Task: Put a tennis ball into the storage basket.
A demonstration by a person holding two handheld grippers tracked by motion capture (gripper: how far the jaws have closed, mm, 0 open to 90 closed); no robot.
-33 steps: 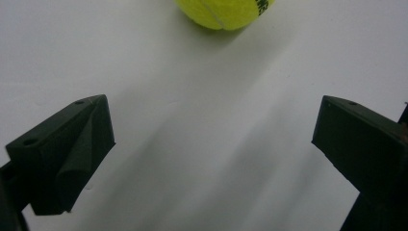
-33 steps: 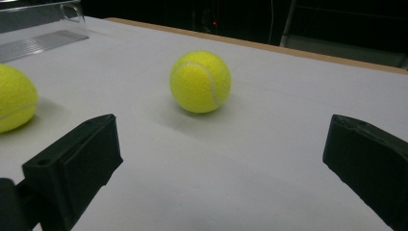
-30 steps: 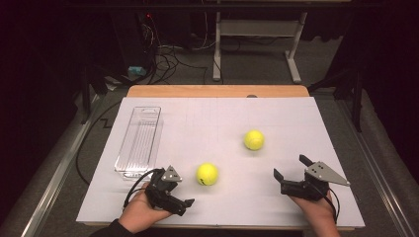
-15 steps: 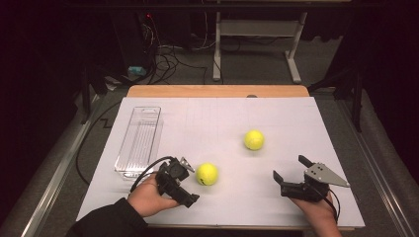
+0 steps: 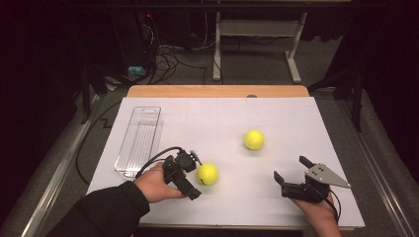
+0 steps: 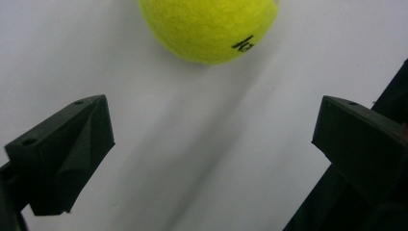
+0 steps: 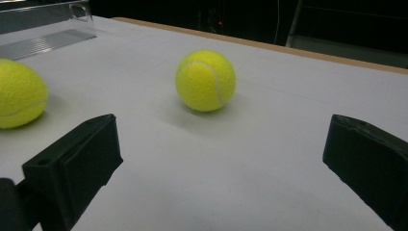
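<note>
High view puts the left gripper (image 5: pixel 191 174) at the near edge, jaws spread wide and grasping nothing, with the near tennis ball (image 5: pixel 207 174) just beyond them on the white table (image 5: pixel 296 118). Nothing lies between jaws and ball. The right gripper (image 5: pixel 291 175) rests apart to the right, jaws likewise released. Farther off sit the second tennis ball (image 5: pixel 254 139) and a clear plastic tray (image 5: pixel 140 140). Beyond the table's wooden edge, cables (image 5: pixel 168 57) trail over a dark floor.
</note>
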